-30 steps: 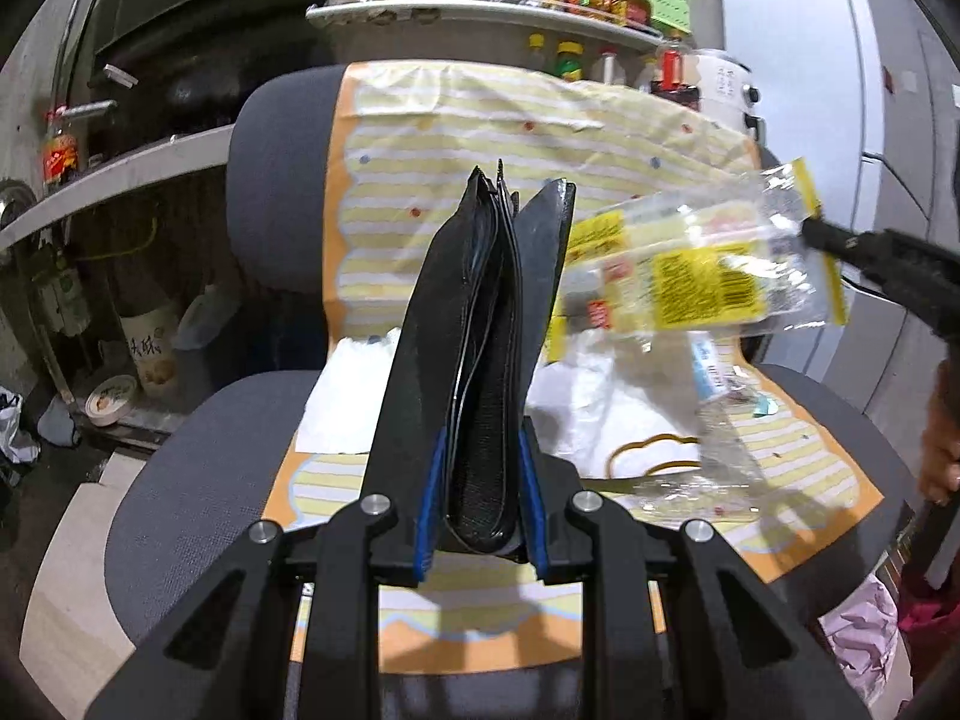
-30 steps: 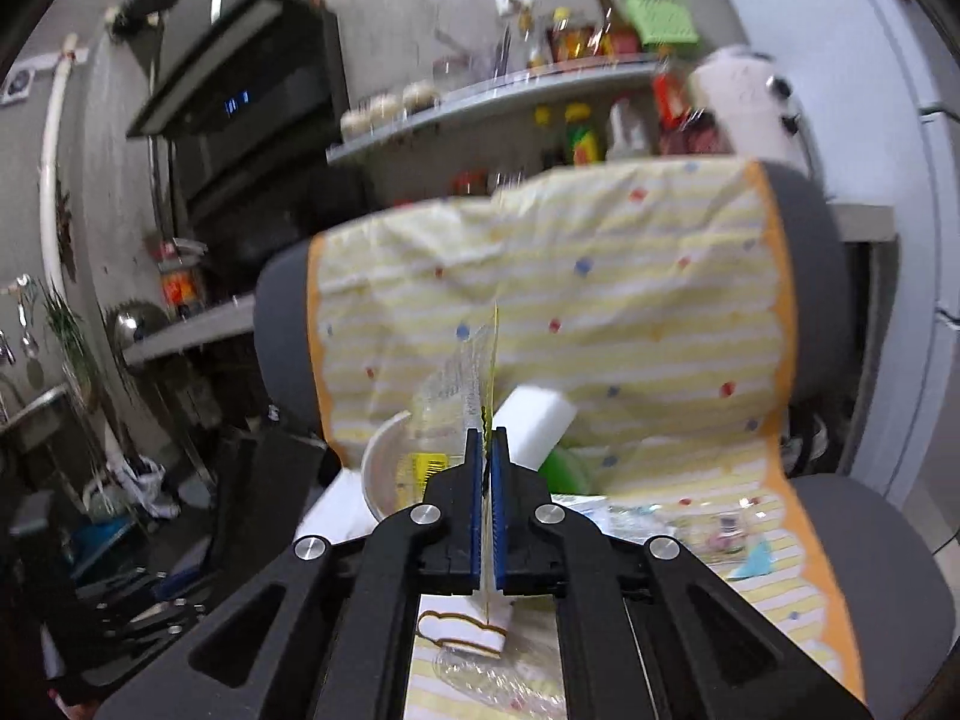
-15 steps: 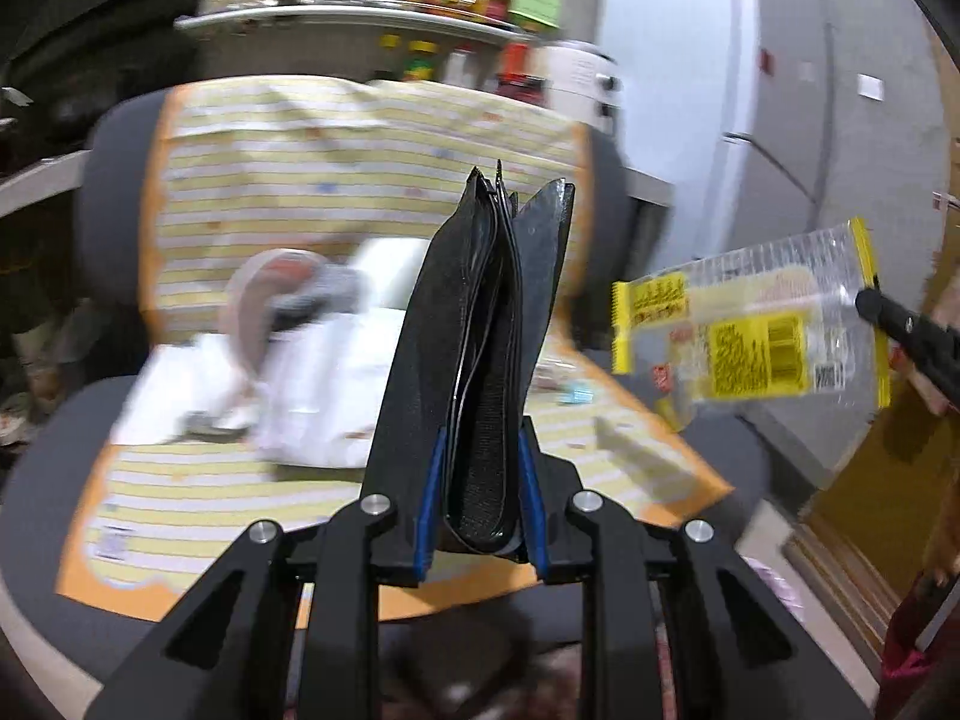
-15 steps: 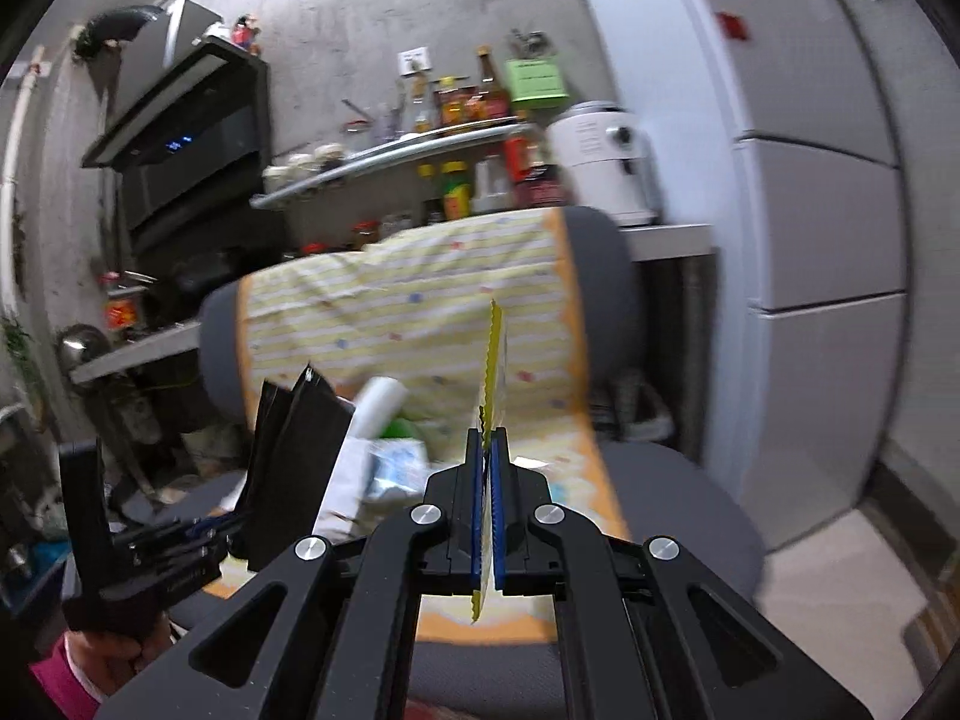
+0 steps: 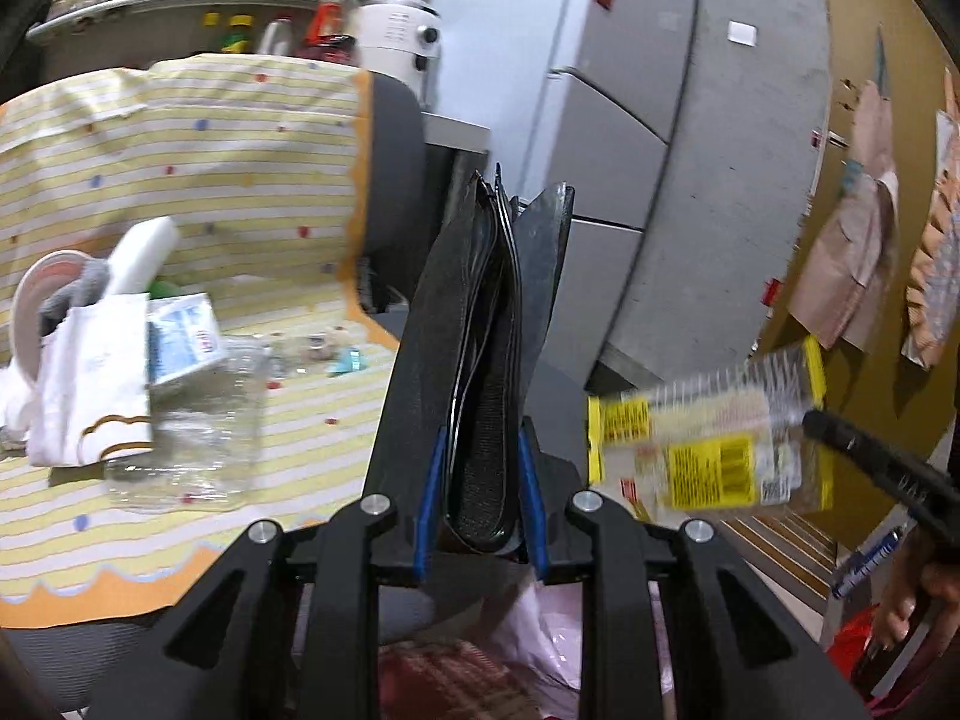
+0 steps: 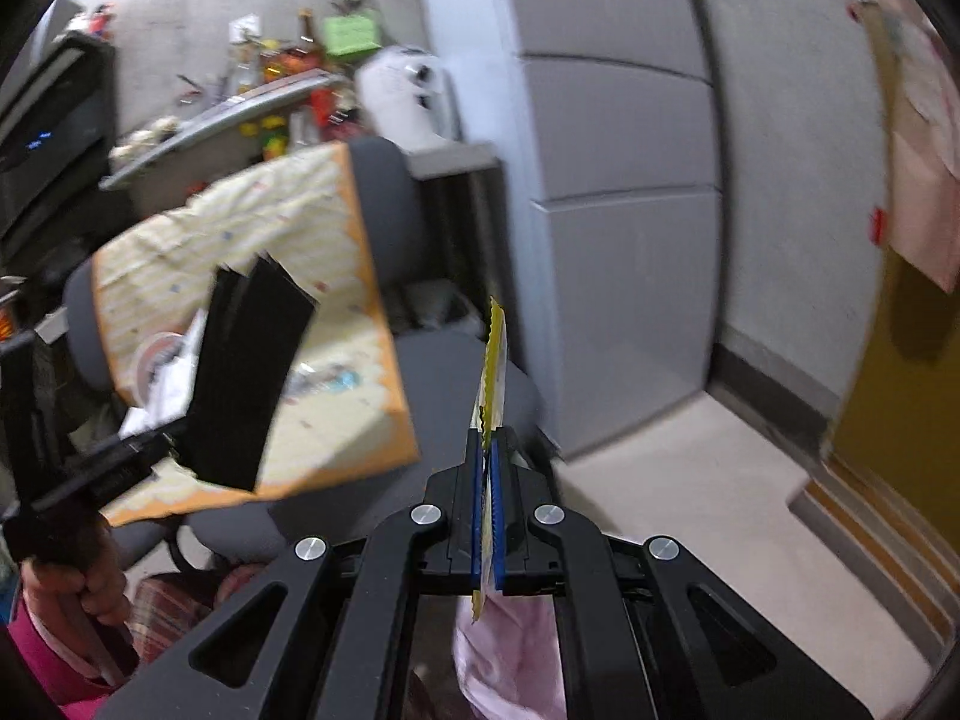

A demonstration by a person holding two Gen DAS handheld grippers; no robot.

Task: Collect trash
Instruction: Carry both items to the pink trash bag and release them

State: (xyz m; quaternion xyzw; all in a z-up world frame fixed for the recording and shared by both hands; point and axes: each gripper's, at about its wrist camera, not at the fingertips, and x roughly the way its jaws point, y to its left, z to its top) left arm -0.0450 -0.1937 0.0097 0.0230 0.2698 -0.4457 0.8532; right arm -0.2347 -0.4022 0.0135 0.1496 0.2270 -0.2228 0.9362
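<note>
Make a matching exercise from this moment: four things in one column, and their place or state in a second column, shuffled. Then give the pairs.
Things
1. black folded bag
2. yellow-edged clear wrapper
3. crushed clear bottle
4. pink bag

Places or states
A. lying on the striped cloth on the chair seat
B. clamped in the left gripper
C. low down, beneath the grippers
D. pinched by its edge in the right gripper

Pairs: 1-B, 2-D, 3-A, 4-C
</note>
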